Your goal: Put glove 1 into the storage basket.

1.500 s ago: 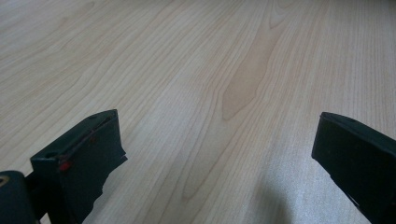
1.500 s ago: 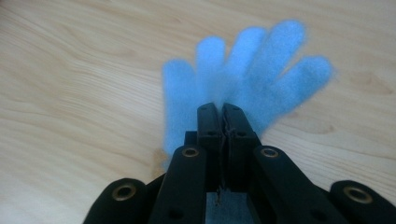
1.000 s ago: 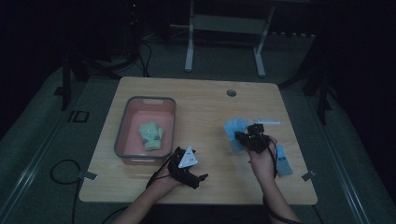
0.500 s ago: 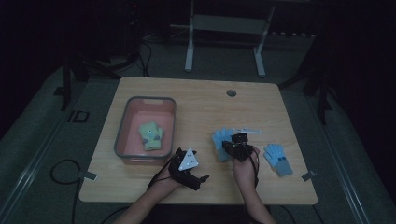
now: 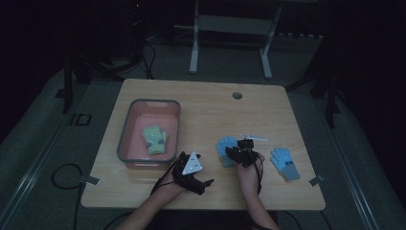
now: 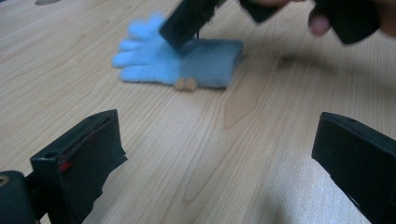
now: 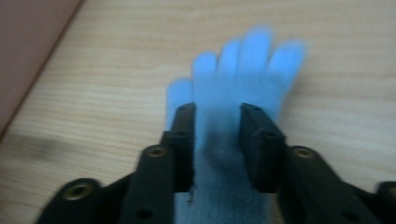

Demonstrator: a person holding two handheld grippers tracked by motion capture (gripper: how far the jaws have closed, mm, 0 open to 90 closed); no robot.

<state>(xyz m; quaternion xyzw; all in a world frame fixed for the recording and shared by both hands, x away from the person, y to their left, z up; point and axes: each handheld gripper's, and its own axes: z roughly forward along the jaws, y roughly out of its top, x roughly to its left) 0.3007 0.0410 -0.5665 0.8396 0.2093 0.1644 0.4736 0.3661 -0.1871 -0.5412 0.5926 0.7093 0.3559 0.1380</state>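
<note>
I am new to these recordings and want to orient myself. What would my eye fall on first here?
First, the right gripper over a blue glove at mid-table; its jaws, just opened, straddle the glove's cuff. A second blue glove lies to the right. At the left stands a pink bin with a green glove inside, and the left gripper rests open near the front edge.

A dim lab or recording room: 1 bare wooden desk (image 5: 201,103) with a cable hole (image 5: 237,95) stands on grey carpet (image 5: 43,158), cables (image 5: 62,173) trail across the floor at left, and the metal legs of a stand (image 5: 230,45) rise at the far side.
</note>
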